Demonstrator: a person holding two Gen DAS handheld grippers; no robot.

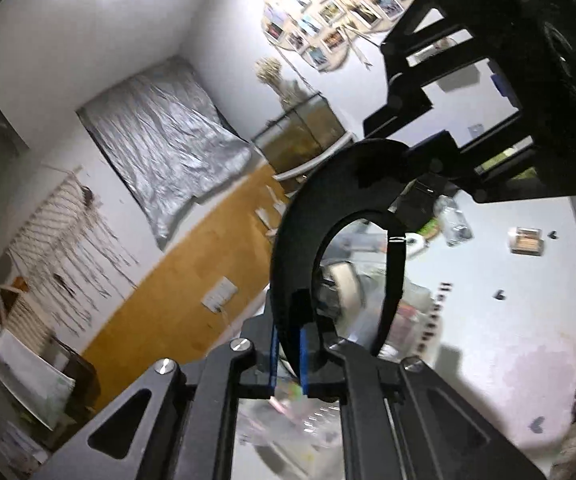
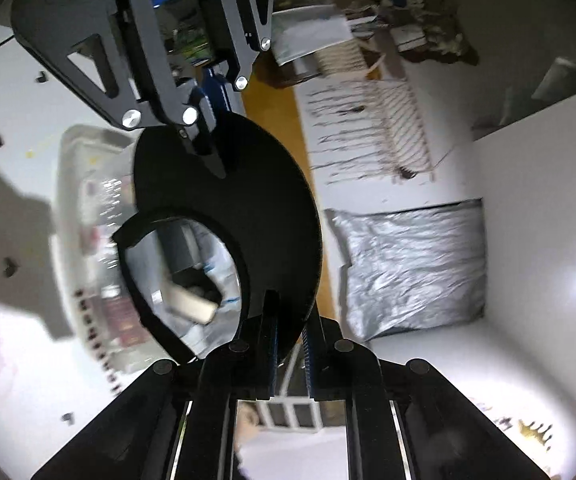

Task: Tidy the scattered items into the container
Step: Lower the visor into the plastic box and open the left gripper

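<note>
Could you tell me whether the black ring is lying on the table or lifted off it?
Lifted: both grippers pinch the black ring, table behind it.

black ring-shaped frame (image 1: pixel 308 208) | blue pads on black left hand-held gripper (image 1: pixel 288 354) | white surface (image 1: pixel 508 320) | crinkled silver cover (image 2: pixel 408 264) | mustard-yellow floor (image 1: pixel 176 276)

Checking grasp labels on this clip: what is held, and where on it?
Both grippers hold one black ring-shaped mirror: left gripper and right gripper each clamp its rim, at opposite edges.
</note>
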